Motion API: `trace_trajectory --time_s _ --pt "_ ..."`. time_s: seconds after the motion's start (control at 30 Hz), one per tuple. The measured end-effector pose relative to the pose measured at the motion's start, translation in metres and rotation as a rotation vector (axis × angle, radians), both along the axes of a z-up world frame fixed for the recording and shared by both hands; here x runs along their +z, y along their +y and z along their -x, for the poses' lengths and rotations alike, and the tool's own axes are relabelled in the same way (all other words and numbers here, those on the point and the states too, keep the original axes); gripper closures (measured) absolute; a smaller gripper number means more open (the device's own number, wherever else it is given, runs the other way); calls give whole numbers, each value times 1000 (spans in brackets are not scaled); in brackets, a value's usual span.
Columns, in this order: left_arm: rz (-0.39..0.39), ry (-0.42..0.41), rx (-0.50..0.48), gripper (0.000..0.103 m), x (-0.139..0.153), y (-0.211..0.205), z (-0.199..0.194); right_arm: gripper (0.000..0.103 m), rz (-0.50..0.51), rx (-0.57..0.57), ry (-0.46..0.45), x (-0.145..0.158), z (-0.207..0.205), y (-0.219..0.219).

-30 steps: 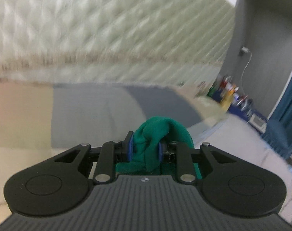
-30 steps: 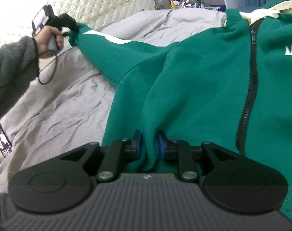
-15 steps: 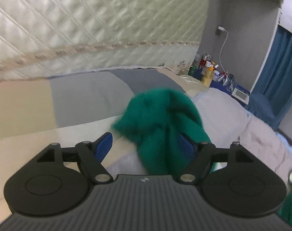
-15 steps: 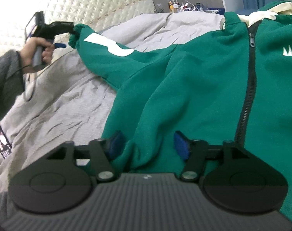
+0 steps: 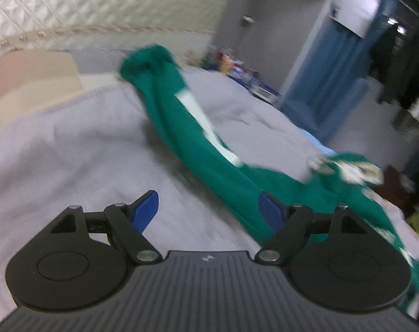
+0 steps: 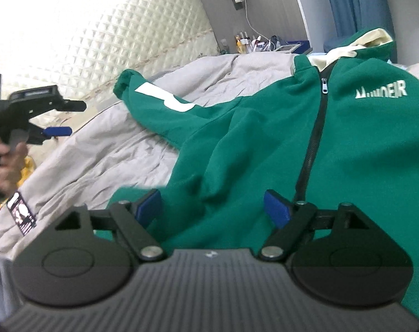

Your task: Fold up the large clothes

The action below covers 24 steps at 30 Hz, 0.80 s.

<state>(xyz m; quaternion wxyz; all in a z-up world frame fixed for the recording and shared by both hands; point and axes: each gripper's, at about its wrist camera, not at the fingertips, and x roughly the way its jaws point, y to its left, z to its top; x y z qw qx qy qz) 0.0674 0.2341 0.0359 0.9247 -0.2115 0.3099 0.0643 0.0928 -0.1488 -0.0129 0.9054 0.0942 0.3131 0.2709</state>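
A green zip-up hoodie [image 6: 264,138] with a cream-lined hood and white lettering lies front-up on a grey bedsheet [image 6: 98,160]. Its sleeve [image 5: 187,127] with a white patch stretches out across the sheet toward the headboard. My left gripper [image 5: 209,210] is open and empty, hovering above the sheet beside the sleeve; it also shows in the right wrist view [image 6: 57,119], held away from the cuff [image 6: 123,83]. My right gripper [image 6: 213,207] is open and empty just above the hoodie's lower hem.
A quilted cream headboard [image 6: 112,41] stands behind the bed. A bedside surface with bottles and clutter [image 6: 259,44] sits at the far corner by blue curtains [image 5: 320,83]. A beige and grey pillow area [image 5: 38,83] lies at the head of the bed.
Both grippers opened and let go of the hoodie. The left one dropped the sleeve cuff and pulled back from it; the right one released the hem and lifted slightly.
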Motion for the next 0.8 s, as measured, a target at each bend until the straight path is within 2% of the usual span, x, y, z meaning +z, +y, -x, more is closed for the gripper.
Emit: trace_trajectory --time_s 0.03,0.1,0.2,0.3,0.37,0.47,0.53,0.57,0.63,0.7,0.8 --pt "23 16 7 20 1 -13 12 20 -7 3 4 1 6 -2" --pt "75 -5 -37 20 7 -39 40 20 -13 7 17 5 19 -8" --pt "83 -16 -75 20 18 -75 73 20 38 -30 25 19 39 -18" --pt "99 21 -120 20 28 -106 100 20 119 -115 47 39 60 -31" --pt "102 79 -128 20 36 -121 110 20 152 -132 113 50 65 -38" --pt "118 137 -141 20 53 -137 115 20 247 -153 176 64 74 -50" --pt "146 226 -134 20 61 -147 114 20 332 -170 245 67 82 -61" --pt "146 229 -171 20 67 -153 111 20 343 -168 275 69 85 -68" --pt "52 213 -228 20 79 -165 103 20 346 -160 320 73 97 -85" --pt "9 224 -272 20 75 -173 96 20 344 -177 341 75 105 -100" --pt "47 273 -365 20 49 -171 74 20 311 -184 389 67 106 -117"
